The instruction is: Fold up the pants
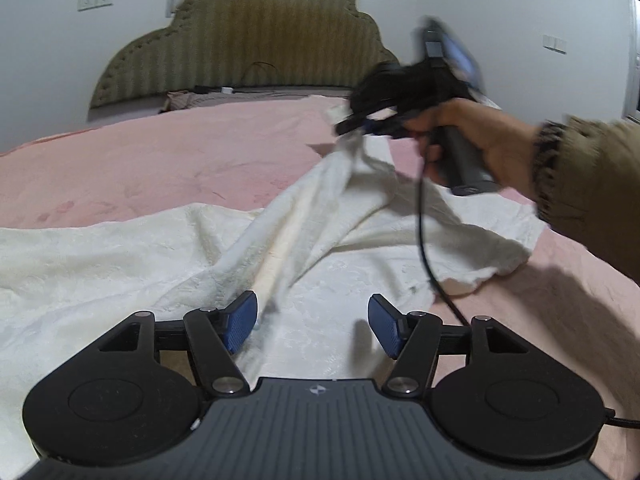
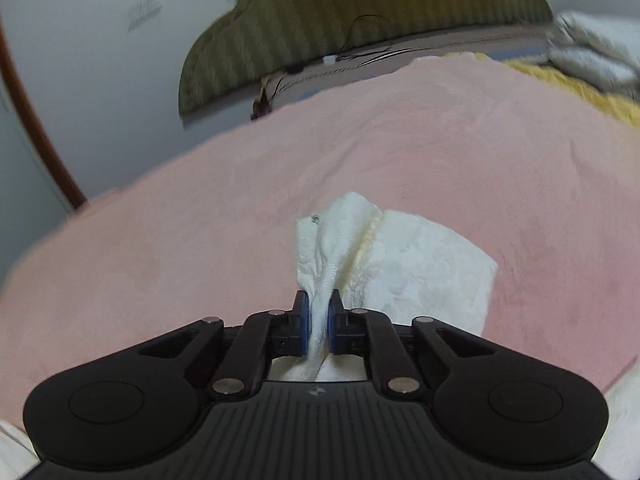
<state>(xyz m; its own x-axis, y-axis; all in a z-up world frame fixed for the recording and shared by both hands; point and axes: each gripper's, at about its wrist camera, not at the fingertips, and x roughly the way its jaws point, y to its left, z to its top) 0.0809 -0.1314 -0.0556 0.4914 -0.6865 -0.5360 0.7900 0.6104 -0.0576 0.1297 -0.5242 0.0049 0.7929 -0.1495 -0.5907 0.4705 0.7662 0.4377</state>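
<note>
My right claw (image 2: 319, 318) pinches a bunched edge of the white pants (image 1: 160, 264); my left claw (image 1: 312, 320) hangs wide over them, gripping nothing.

From my left camera the pants spread across the pink blanket (image 1: 160, 160) from 9 o'clock to 3 o'clock, one ridge of cloth rising toward 1 o'clock where my right hand (image 1: 472, 140) holds its claw lifted and blurred. The cloth's ragged edge ends at 3 o'clock, with bare pink beyond it. From my right camera a short tail of cloth sticks out past the pads toward 12 o'clock, and open blanket runs all round it. The padded headboard (image 1: 256, 40) stands at 12 o'clock against a white wall (image 1: 500, 20); a yellow cloth (image 2: 568, 84) and a pale bundle (image 2: 592, 52) lie at 2 o'clock, too blurred for me to tell more.
</note>
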